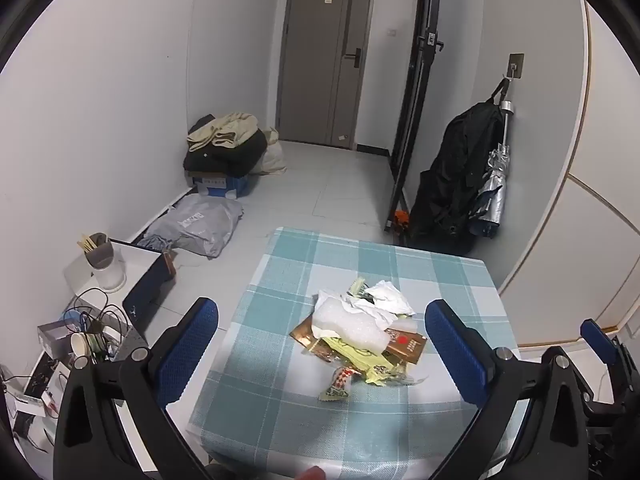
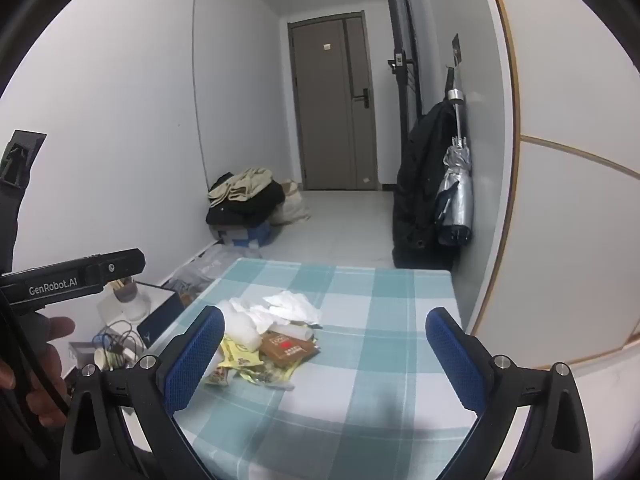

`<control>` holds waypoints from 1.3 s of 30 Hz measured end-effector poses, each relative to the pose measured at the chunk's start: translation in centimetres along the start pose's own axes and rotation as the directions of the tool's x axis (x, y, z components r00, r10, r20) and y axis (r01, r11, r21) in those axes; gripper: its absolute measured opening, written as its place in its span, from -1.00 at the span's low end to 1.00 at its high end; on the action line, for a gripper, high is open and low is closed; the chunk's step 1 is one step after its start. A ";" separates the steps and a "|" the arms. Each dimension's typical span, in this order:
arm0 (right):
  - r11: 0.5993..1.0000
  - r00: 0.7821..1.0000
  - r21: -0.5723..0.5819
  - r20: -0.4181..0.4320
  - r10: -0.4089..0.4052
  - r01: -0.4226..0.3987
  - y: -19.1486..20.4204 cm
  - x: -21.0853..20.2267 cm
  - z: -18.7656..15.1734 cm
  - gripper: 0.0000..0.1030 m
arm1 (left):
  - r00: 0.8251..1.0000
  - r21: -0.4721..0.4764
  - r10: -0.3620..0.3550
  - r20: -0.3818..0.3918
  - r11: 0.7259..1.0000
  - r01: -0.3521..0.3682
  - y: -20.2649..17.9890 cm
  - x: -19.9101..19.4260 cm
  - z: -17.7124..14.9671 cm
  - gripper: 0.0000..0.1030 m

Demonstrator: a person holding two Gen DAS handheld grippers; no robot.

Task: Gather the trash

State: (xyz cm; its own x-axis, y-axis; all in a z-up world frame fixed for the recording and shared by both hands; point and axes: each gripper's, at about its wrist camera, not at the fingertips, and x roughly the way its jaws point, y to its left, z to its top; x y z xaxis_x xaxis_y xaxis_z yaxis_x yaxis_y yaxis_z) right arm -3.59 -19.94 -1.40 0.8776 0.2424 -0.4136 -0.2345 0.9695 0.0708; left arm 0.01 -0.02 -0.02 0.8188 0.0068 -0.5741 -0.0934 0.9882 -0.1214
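A heap of trash [image 1: 360, 332] lies in the middle of a table with a teal checked cloth [image 1: 280, 400]: crumpled white tissue, a white plastic bag, brown and yellow wrappers, and a red-and-white candy wrapper [image 1: 338, 384] at its near edge. My left gripper [image 1: 322, 354] hovers over the near side of the table, open, with the heap between and beyond its blue pads. The same heap [image 2: 268, 340] shows in the right wrist view, beside the left pad. My right gripper [image 2: 324, 360] is open above bare cloth, holding nothing.
Left of the table, a low stand [image 1: 100, 312] carries cables, a paper cup and a jar of sticks. A grey bag [image 1: 200, 224] and a pile of clothes on a box [image 1: 224, 148] lie on the floor. A dark coat and umbrella [image 1: 464, 176] hang at the right wall. A hand [image 2: 40, 368] holds the left gripper's body.
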 end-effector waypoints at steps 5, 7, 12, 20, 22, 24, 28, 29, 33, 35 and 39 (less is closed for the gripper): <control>1.000 1.000 -0.007 0.002 0.010 -0.010 0.1 0.1 0.0 0.98 | 1.000 0.024 0.009 -0.013 1.000 -0.009 -0.5 -0.1 0.0 0.98; 1.000 1.000 -0.010 0.008 0.011 -0.011 0.0 0.0 0.0 0.98 | 0.999 0.014 0.002 -0.034 1.000 -0.002 -0.1 0.3 0.3 0.98; 0.999 1.000 -0.042 0.005 -0.012 0.013 0.8 -0.1 0.1 0.98 | 1.000 0.005 0.001 -0.019 1.000 -0.001 -0.4 0.2 0.0 0.98; 0.999 1.000 -0.036 0.003 -0.007 0.007 0.5 -0.1 -0.1 0.98 | 1.000 -0.007 -0.005 -0.021 1.000 0.005 0.5 0.2 -0.3 0.98; 0.999 1.000 -0.036 0.004 -0.008 0.008 0.6 -0.1 -0.1 0.98 | 1.000 -0.005 -0.001 -0.023 1.000 0.001 0.4 0.2 -0.4 0.98; 0.999 1.000 -0.035 0.005 -0.009 0.009 0.5 -0.1 0.0 0.98 | 1.000 -0.010 0.002 -0.025 1.000 -0.002 0.6 0.3 -0.4 0.98; 1.000 1.000 -0.026 0.002 -0.012 0.012 0.2 0.0 0.0 0.98 | 0.999 0.001 -0.004 -0.043 1.000 0.004 0.4 0.7 -0.6 0.98; 1.000 1.000 -0.025 0.001 -0.016 0.016 0.1 0.0 0.0 0.98 | 0.999 0.008 -0.004 -0.051 1.000 0.004 0.2 0.8 -0.7 0.98; 1.000 1.000 -0.016 -0.005 -0.021 0.021 -0.1 0.1 0.0 0.98 | 0.999 0.024 -0.002 -0.046 1.000 0.003 -0.1 0.7 -0.9 0.98; 1.000 1.000 -0.014 -0.001 -0.020 0.020 -0.2 -0.1 -0.1 0.98 | 0.999 0.027 -0.003 -0.044 1.000 0.004 -0.1 0.5 -0.9 0.98; 1.000 1.000 -0.011 0.001 -0.017 0.017 -0.3 -0.2 -0.1 0.98 | 0.999 0.023 -0.009 -0.051 1.000 0.010 0.0 0.6 -0.8 0.98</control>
State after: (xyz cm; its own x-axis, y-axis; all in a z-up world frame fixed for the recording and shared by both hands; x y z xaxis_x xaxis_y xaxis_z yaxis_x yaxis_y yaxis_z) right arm -3.73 -20.24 -1.40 0.8817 0.2262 -0.4140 -0.2245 0.9730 0.0534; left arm 0.04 -0.10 -0.97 0.7898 -0.0098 -0.6132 -0.0719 0.9915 -0.1084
